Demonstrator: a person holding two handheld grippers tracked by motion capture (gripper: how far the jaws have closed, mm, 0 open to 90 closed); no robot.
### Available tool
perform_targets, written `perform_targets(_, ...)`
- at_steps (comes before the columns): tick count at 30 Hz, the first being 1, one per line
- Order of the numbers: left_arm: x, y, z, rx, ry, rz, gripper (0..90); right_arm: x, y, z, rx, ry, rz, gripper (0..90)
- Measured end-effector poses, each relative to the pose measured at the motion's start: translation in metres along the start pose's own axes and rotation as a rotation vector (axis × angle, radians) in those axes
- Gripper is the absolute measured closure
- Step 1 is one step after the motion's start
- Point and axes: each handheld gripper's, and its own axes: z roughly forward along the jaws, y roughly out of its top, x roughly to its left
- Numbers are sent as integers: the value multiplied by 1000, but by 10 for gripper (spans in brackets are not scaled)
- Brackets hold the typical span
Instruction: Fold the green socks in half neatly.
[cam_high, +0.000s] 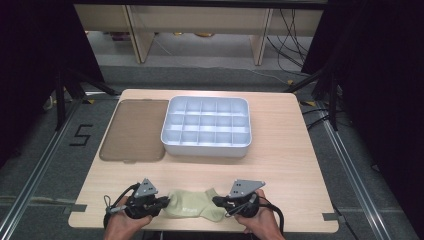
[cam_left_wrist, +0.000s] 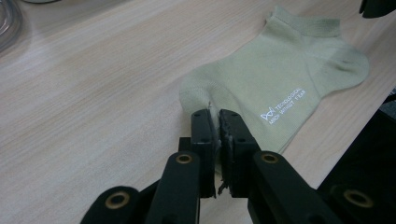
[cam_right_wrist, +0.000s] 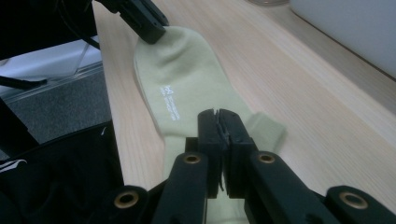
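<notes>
Left tongs (cam_left_wrist: 218, 122) clench the sock (cam_left_wrist: 275, 79) toe, low centre of frame; right tongs (cam_right_wrist: 219, 122) clench its cuff. Sock lies on the table (cam_high: 280, 165).

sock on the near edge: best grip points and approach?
Take the sock at its two ends, low and from the sides. It lies flat and limp along the near table edge, so a mid pinch would likely let it sag. The left gripper is shut on the toe end, the right gripper on the heel and cuff end, coming in from opposite sides.
</notes>
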Motion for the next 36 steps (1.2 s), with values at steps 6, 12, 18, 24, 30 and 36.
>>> perform_targets(6,1,4,-2,19,-8,15,843,4,12,21,16,29,-17,890)
perform_targets(12,1,3,-3,41,-21,34,843,9,18,44,39,63,-40,890)
perform_targets(18,3,6,-9,28,-10,20,843,17,21,62,77,93,-52,896)
perform_targets(24,4,8,-11,26,-14,14,843,23,22,74,92,108,-62,896)
perform_targets(30,6,9,-15,14,-6,10,843,27,22,84,125,112,-64,900)
perform_targets(36,7,11,-21,5,-12,29,843,27,23,87,131,120,-69,900)
